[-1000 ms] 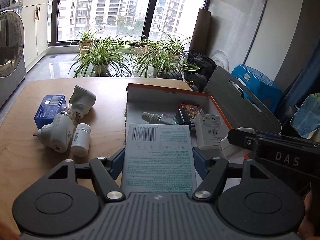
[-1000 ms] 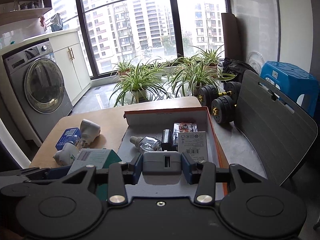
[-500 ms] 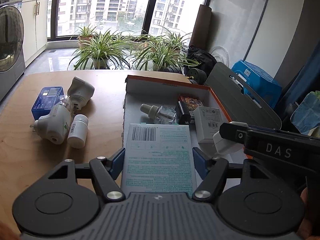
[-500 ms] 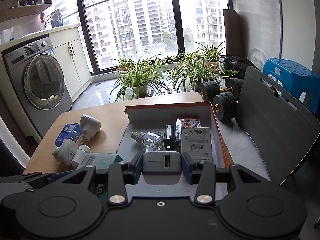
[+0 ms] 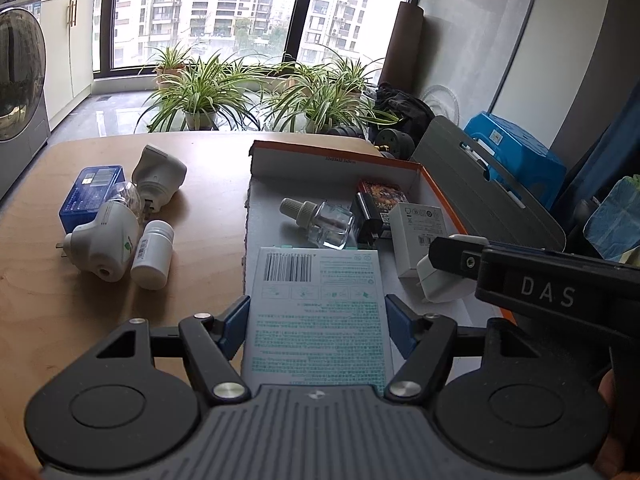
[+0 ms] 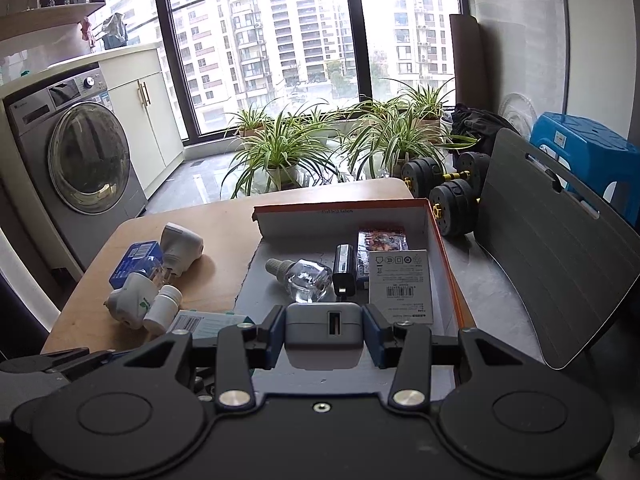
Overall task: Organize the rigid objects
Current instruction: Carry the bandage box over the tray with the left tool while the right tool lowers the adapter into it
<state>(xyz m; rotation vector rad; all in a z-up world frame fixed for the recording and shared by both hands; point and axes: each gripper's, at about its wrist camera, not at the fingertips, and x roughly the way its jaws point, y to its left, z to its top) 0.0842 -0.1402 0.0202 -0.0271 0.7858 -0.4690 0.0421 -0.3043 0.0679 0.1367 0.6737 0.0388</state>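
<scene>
washing machine (image 5: 16,76) cropped at frame edge, box (image 5: 316,320) print unreadable

Tall dark-framed windows (image 6: 304,60) fill the far wall and look out on pale high-rise blocks, letting in flat grey daylight. Along the sill stand potted spider plants (image 6: 280,148) on a glossy grey floor (image 6: 208,184). At the left a silver front-loading washing machine (image 6: 76,148) sits beside cream cabinets (image 6: 148,120) with brass handles, under a shelf (image 6: 52,4) carrying glassware. The right wall (image 5: 472,56) is grey plaster, with a brown roll (image 5: 404,48) leaning upright in the corner. Below it lie black dumbbells (image 6: 448,188), a dark bag (image 6: 476,120), a blue plastic stool (image 6: 584,148) and a grey slatted board (image 6: 552,256) tilted against things. The round-cornered wooden counter (image 5: 208,264) fills the foreground.
</scene>
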